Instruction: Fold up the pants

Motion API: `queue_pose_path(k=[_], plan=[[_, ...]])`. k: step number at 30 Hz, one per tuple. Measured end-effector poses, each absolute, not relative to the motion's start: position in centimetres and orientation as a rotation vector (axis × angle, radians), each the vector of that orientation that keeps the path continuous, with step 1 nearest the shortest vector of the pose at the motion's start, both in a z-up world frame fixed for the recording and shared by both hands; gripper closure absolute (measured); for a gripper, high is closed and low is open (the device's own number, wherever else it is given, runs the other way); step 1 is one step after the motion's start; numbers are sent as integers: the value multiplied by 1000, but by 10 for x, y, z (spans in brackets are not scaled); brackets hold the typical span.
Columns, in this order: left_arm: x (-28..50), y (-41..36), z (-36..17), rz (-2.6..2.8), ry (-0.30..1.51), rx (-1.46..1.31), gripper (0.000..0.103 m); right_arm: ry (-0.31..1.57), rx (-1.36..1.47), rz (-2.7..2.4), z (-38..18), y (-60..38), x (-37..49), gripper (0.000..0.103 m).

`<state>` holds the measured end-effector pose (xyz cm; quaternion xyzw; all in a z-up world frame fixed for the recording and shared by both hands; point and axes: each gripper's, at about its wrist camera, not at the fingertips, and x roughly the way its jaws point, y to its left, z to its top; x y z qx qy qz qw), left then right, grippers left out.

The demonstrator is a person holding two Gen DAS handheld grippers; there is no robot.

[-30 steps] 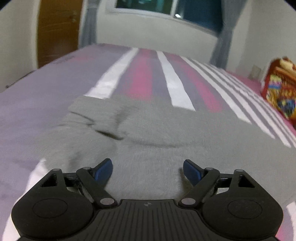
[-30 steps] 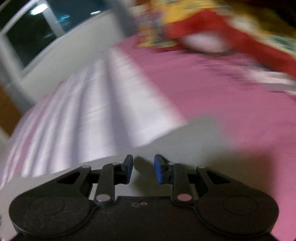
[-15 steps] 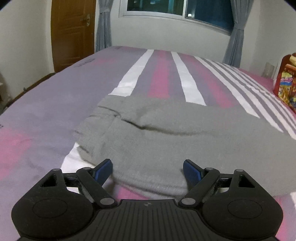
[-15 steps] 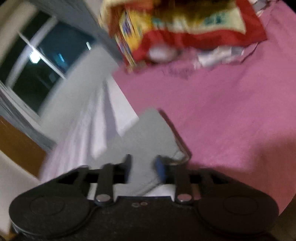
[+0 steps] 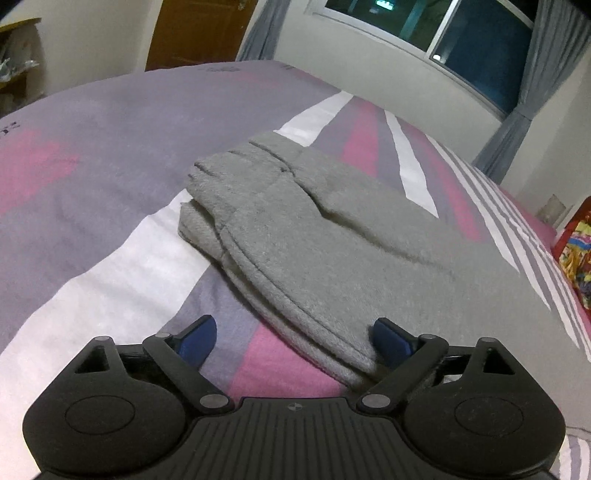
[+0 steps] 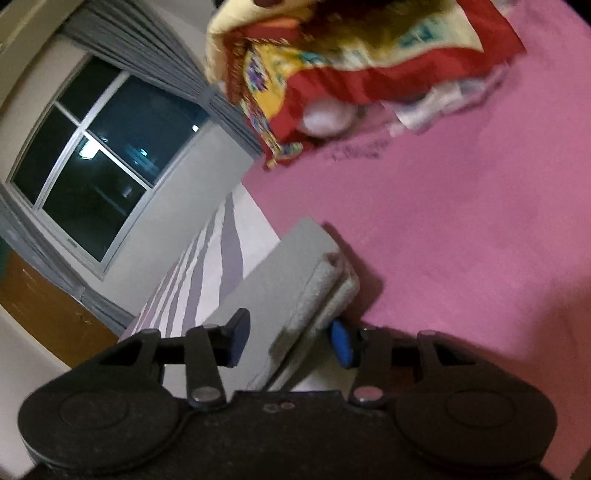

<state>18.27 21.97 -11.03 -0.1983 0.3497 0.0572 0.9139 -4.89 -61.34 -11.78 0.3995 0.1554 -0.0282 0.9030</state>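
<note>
My left tongs (image 5: 295, 341) have drawn back toward the near edge of the pants (image 5: 332, 229) since half a second ago, when grey cloth filled the gap between the pads; now the folded hem crosses only the right half of that gap. My right tongs (image 6: 286, 341) have rolled further over, so the room sits tilted in that view.

The left tongs are spread wide and hold nothing. The right pad (image 5: 391, 339) sits against the near folded edge of the pants, while the left pad hangs over bare bedsheet (image 5: 92, 206). The right tongs are also parted, with the layered end of the pants (image 6: 291, 288) lying between the pads (I cannot tell whether either pad actually presses the cloth).

The pants lie folded in a long grey stack on the bed, running from the near right to the far left in the left view, thick doubled edges facing me. Under them the sheet is striped purple, pink and white. At the far right lies a red and yellow patterned blanket (image 6: 332, 66). Beyond the bed are a dark window (image 5: 461, 40), grey curtains (image 5: 517, 110) and a brown door (image 5: 199, 33) at the far left.
</note>
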Motion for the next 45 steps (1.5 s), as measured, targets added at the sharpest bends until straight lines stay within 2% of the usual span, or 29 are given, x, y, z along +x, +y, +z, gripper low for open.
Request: queue_pose_path(k=[2,4,6,7,9,11,20,24,25,26,30,38,45], plan=[[183,219,-111,114,718,-408,11,371,815,-43,-113,-616,-36,92],[182,220,-108,111,723,-401,11,401,744,-60,-98,-613,-32,93],[184,219,-109,107,729,-386,11,316,730,-3,-84,-614,-46,94],[186,219,-109,105,730,-379,9,334,670,-24,-87,-613,-46,93],[188,218,-109,109,734,-367,9,540,722,-95,-120,-626,-25,96],[188,217,-108,116,735,-365,8,509,752,-97,-118,-627,-27,91],[186,218,-112,99,713,-349,7,516,799,-137,-112,-625,-25,91],[183,219,-113,85,701,-345,7,394,769,-95,-96,-620,-37,91],[182,219,-114,84,696,-342,7,467,754,-148,-105,-622,-29,91],[181,219,-115,83,687,-340,7,548,801,-173,-121,-627,-20,94],[177,220,-118,74,666,-339,6,555,776,-212,-112,-621,-15,90],[174,220,-123,61,632,-325,2,591,806,-250,-106,-622,-9,91],[175,219,-121,54,631,-321,0,636,764,-319,-91,-608,0,84]])
